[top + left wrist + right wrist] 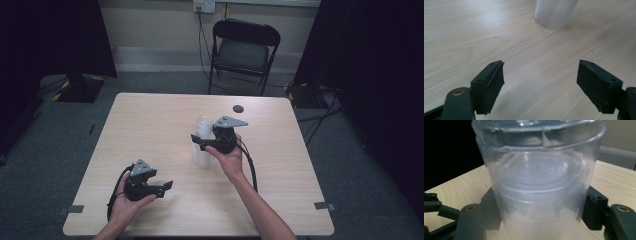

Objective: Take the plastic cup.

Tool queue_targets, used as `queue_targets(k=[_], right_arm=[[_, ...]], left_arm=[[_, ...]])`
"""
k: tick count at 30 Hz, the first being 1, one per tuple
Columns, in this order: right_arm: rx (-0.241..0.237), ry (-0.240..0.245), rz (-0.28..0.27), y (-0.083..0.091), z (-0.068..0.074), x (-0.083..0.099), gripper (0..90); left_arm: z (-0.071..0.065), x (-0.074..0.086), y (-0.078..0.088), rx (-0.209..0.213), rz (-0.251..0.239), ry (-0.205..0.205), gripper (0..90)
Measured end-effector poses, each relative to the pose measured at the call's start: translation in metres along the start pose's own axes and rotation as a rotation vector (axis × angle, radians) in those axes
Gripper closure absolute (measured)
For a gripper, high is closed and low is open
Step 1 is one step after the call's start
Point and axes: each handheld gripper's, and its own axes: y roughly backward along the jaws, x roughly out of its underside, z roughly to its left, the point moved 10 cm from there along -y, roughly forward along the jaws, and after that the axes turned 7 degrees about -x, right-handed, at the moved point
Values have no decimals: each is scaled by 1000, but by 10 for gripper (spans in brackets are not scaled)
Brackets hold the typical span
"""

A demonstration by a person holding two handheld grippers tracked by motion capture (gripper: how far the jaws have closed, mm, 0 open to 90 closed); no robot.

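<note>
A stack of clear plastic cups (pixel 202 158) stands upright near the middle of the light wooden table (pixel 150 115). My right gripper (pixel 199 143) comes at it from the right, about halfway up. In the right gripper view both black pads (pixel 592 210) press against the sides of the cup stack (pixel 539 182). My left gripper (pixel 167 186) rests low near the front left of the table with its jaws open and pointing right. In the left gripper view its jaws (pixel 540 85) stand wide apart over bare wood, and the base of the cup stack (pixel 555 12) shows farther off.
A small dark round object (pixel 238 108) lies on the table behind the cups, near the far edge. A black folding chair (pixel 244 50) stands beyond the table by the wall. Dark curtains hang at both sides.
</note>
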Motion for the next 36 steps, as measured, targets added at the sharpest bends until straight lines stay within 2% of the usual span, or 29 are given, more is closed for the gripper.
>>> queue_targets(k=[11,15,23,33,36], right_arm=[[0,9,-20,6,-1,-10,321],[-13,9,-12,7,-1,-11,322],[-6,21,-21,9,-1,-24,322],[-22,11,-41,11,0,-34,328],[-26,-2,-62,13,0,-38,331]], left_arm=[[-2,0,-1,4,0,0,210],[-1,1,-1,-3,6,-7,209],[-2,1,-1,0,0,-4,208],[-2,1,-1,0,0,-6,207],[-3,0,-1,2,-1,-8,207]])
